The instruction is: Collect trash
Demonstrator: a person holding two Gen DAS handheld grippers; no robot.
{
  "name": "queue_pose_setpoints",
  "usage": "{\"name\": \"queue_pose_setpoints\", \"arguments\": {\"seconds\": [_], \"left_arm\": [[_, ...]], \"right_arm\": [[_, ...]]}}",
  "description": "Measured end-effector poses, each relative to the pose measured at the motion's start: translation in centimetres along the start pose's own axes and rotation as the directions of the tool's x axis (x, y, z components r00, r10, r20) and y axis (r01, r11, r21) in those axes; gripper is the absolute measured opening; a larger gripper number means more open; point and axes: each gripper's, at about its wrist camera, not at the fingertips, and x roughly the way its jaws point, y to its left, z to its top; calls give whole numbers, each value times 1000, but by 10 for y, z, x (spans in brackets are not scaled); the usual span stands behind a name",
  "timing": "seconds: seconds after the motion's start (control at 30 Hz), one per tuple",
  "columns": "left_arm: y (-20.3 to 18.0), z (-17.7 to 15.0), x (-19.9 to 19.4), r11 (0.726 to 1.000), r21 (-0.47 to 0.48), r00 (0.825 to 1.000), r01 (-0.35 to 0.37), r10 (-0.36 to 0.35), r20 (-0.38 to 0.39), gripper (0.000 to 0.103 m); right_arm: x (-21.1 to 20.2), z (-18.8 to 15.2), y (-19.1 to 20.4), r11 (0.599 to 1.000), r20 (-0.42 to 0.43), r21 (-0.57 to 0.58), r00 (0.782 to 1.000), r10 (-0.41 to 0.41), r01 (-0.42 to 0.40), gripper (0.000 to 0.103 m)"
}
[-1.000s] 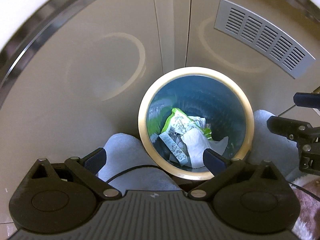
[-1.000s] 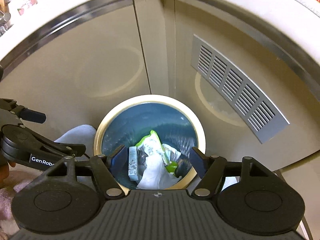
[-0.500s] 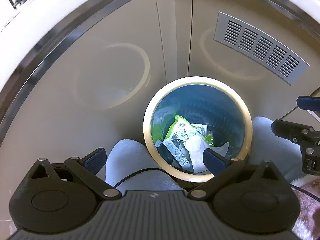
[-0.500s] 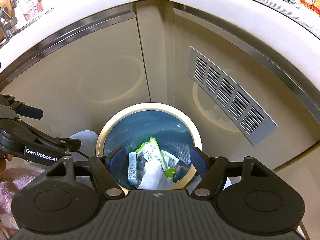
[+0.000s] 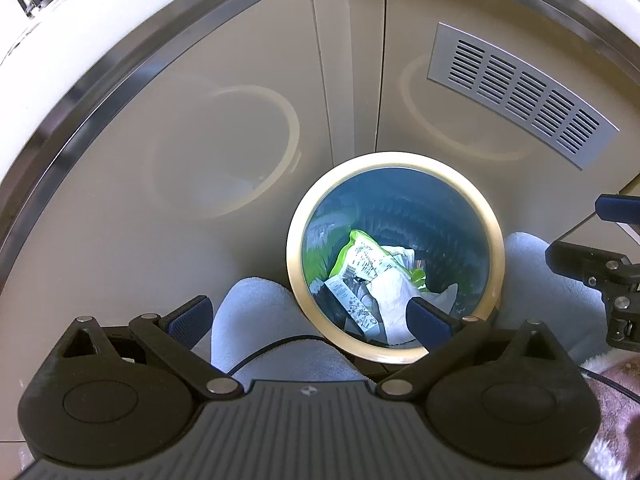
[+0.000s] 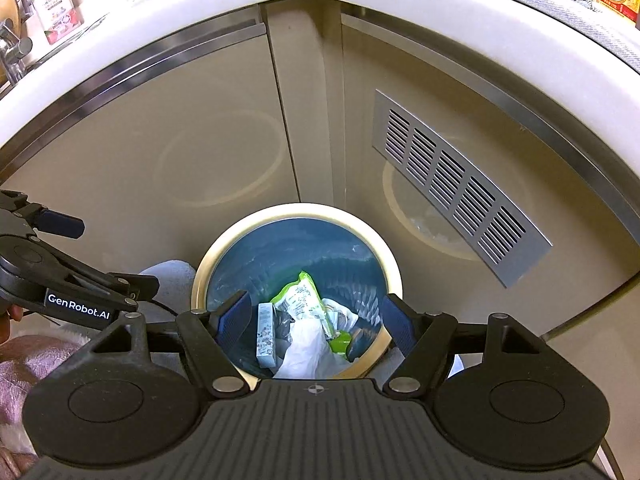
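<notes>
Bin below both grippers, trash already inside

Your round bin (image 5: pixel 394 354) stands in the cabinet corner (image 6: pixel 308 120), directly under the right gripper (image 6: pixel 314 318); the left gripper (image 5: pixel 308 316) straddles its near-left rim. Both sets of fingers gape wide, holding nothing. Inside lie a white bag (image 6: pixel 306 350), green wrapper (image 6: pixel 300 298) and small box (image 6: pixel 265 336), long axis pointing away from you.

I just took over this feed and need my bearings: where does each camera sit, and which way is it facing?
Left wrist view: sits on the left gripper, looking steeply down at the trash bin in the cabinet corner; the open right gripper shows at the right edge, light slippers below.
Right wrist view: sits on the open right gripper, looking down into the bin from farther back, so the countertop shows; the left gripper is at left.
Both share the bin, green wrapper, vent grille.
</notes>
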Motion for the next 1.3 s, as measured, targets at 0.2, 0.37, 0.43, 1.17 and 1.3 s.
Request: {"name": "queue_pose_setpoints", "arguments": {"seconds": [0.2, 0.37, 0.43, 1.17, 1.3], "left_arm": [[7, 2, -5, 1000, -14, 1000, -6, 6, 20, 103], [9, 5, -12, 1000, -8, 999, -11, 11, 40, 103], [8, 7, -13, 1000, -8, 999, -9, 9, 45, 103], [13, 21, -46, 997, -48, 992, 53, -48, 115, 103], [13, 23, -48, 997, -53, 992, 47, -41, 117, 103]], "right_arm": [[-6, 0, -5, 1000, 30, 12, 1000, 11, -11, 75], [-16, 4, -8, 999, 66, 18, 997, 33, -34, 75], [-18, 5, -9, 999, 73, 18, 997, 39, -40, 76], [-53, 54, -37, 978, 200, 123, 970, 142, -168, 80], [-72, 76, -49, 973, 292, 125, 944, 152, -195, 83]]}}
